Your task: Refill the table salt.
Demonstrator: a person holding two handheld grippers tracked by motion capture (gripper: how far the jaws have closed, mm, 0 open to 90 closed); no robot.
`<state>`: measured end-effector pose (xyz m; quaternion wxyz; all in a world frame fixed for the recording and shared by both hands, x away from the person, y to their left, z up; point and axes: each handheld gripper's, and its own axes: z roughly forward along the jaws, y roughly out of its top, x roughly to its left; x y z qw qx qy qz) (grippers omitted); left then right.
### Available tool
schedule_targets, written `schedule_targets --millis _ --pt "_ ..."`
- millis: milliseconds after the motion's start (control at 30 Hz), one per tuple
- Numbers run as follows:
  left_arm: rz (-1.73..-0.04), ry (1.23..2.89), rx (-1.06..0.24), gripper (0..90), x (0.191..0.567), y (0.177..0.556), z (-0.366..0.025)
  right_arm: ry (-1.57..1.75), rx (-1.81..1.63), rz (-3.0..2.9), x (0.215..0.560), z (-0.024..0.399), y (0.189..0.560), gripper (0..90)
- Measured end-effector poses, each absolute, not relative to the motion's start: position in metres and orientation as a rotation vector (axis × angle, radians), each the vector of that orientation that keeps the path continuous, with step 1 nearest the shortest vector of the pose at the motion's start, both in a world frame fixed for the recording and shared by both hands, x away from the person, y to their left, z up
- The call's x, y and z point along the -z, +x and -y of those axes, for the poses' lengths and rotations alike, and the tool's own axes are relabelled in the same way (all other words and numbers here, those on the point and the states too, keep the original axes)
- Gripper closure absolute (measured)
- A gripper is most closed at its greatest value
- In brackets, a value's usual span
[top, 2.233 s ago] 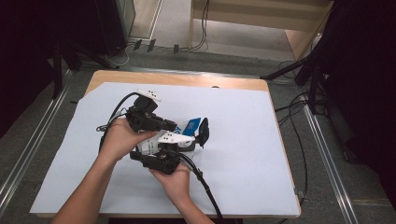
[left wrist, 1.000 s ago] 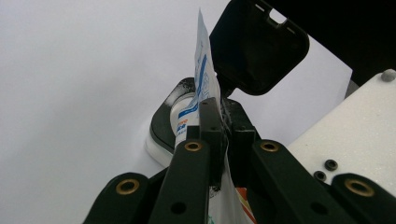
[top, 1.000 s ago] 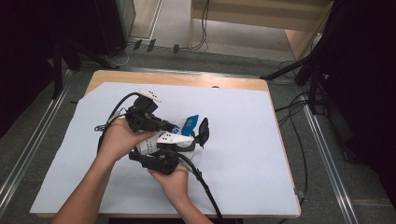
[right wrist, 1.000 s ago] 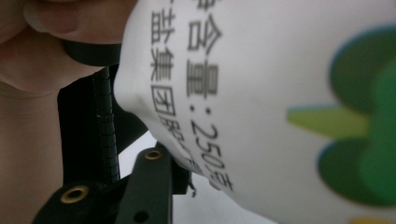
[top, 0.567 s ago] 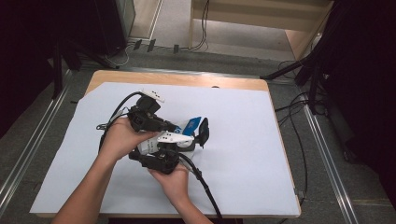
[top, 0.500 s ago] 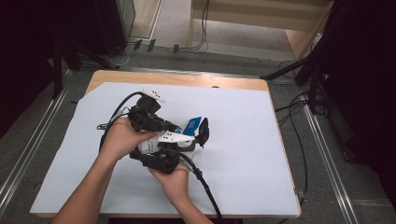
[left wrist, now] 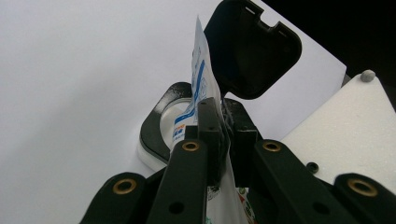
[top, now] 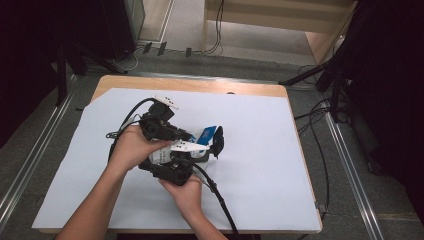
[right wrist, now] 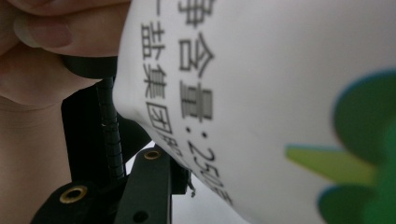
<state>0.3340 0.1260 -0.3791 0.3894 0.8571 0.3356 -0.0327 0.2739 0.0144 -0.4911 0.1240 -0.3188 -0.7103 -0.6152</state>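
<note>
A white and blue printed packet (top: pixel 207 134) is held above the middle of the table between my two grippers. My left gripper (top: pixel 192 137) is shut on the packet (left wrist: pixel 201 70) at its thin upper edge. Just beyond the tips (left wrist: pixel 224 116) stands a small white container with a black rim (left wrist: pixel 156 126) and its black flip lid (left wrist: pixel 252 51) raised. My right gripper (top: pixel 200 154) grips the packet lower down; the packet's printed face (right wrist: pixel 261 93) bulges against one ribbed pad (right wrist: pixel 111 133). Its jaws have just eased open slightly, with the packet still between them.
White paper (top: pixel 260 190) covers the wooden table (top: pixel 200 86). Cables trail from both grippers toward the person, one (top: pixel 220 200) running to the front edge. A hand (right wrist: pixel 32 93) is close beside the right gripper. Dark stands and floor cables (top: pixel 320 130) surround the table.
</note>
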Motion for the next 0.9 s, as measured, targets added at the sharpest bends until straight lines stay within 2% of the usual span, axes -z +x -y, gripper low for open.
schedule_targets --millis 900 --pt "-0.870 2.185 0.102 87.9 0.3799 0.3401 -0.1271 -0.928 1.802 2.162 0.4896 -0.0159 0.2721 65.9"
